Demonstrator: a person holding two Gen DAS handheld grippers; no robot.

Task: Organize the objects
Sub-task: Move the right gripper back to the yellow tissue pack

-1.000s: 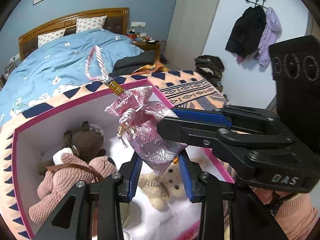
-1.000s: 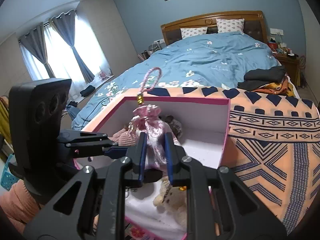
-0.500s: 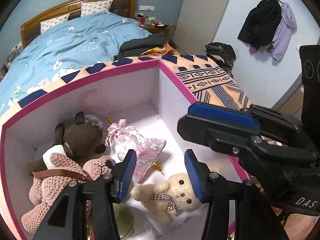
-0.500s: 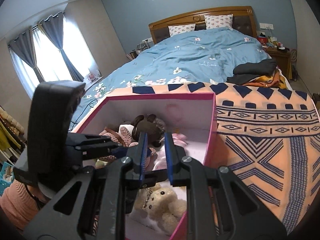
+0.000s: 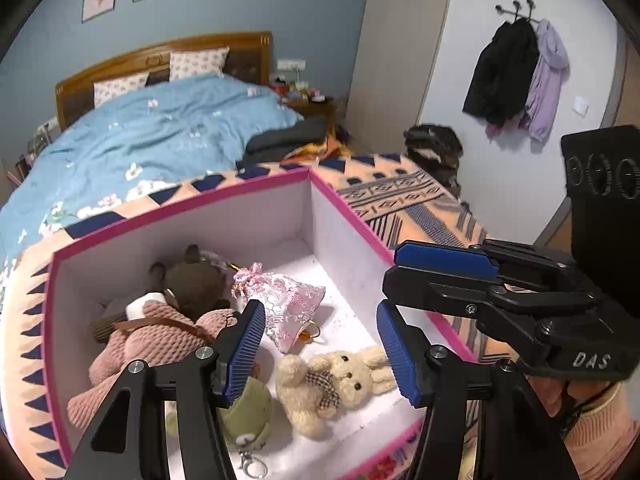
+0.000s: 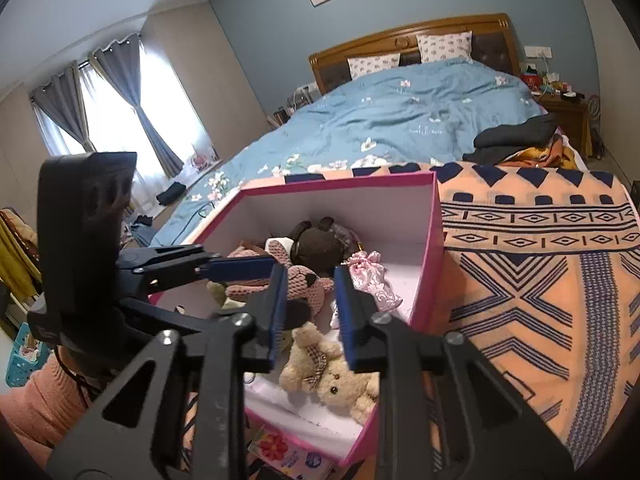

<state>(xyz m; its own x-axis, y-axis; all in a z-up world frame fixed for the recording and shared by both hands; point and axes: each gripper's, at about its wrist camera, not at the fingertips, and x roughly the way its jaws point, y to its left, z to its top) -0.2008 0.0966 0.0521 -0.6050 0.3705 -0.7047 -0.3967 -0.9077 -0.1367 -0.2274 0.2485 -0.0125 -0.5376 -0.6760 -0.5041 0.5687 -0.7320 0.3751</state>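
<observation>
A pink-rimmed white box (image 5: 344, 204) (image 6: 436, 240) stands on a patterned blanket. Inside lie a pink brocade pouch (image 5: 288, 304) (image 6: 372, 276), a brown and pink knitted bear (image 5: 160, 320) (image 6: 304, 256), a cream plush bunny (image 5: 332, 380) (image 6: 328, 376) and a green plush keychain (image 5: 248, 416). My left gripper (image 5: 320, 352) is open and empty above the box's near end. My right gripper (image 6: 308, 312) is open and empty over the box's near edge; it also shows in the left wrist view (image 5: 480, 280).
The orange and navy patterned blanket (image 6: 540, 280) covers the bed's foot. A blue duvet (image 6: 400, 120) and dark folded clothes (image 6: 516, 136) lie behind. Coats (image 5: 516, 68) hang on the wall at right. A floral lid (image 6: 288, 452) lies under the box's near edge.
A second ago both grippers held the pouch above the box. It dropped into the box half a second ago. Both grippers have since lifted back, and the left has opened wider.
</observation>
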